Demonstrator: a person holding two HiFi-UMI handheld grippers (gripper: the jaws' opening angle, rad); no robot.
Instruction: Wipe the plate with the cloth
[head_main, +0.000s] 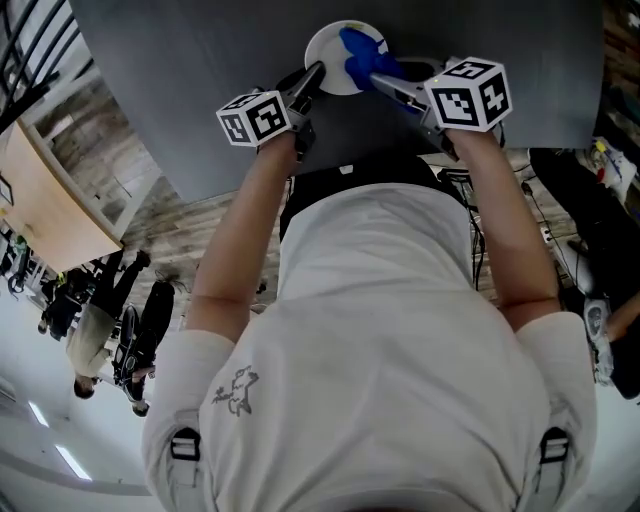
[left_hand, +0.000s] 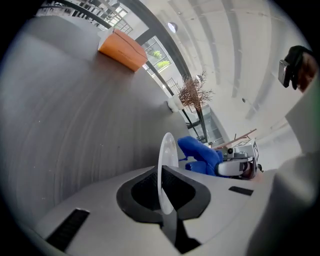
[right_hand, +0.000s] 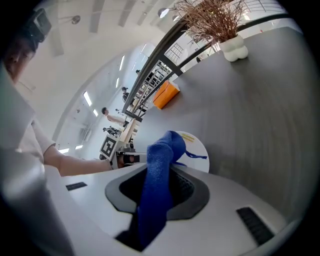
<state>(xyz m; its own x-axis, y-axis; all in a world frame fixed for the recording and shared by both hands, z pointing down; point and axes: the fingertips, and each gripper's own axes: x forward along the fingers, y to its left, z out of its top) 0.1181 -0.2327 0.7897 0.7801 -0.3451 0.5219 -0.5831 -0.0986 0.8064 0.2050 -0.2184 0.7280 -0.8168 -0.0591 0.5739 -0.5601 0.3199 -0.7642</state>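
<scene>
Over the grey table (head_main: 180, 90), left gripper (head_main: 312, 80) clamps the white plate (head_main: 330, 50) by its rim, right gripper (head_main: 385, 85) pinches the blue cloth (head_main: 358, 50) bunched at the plate's face, so wiping looks in hand; next: sweep cloth across it.

We find the plate (head_main: 325, 55) standing on edge between the jaws of the left gripper (head_main: 316, 72), over the table (head_main: 180, 90). The cloth (head_main: 358, 50), clamped in the right gripper (head_main: 382, 82), sits just right of the plate. Farther back on the table stand a box (left_hand: 122, 50) and a vase (right_hand: 234, 47), well apart.
</scene>
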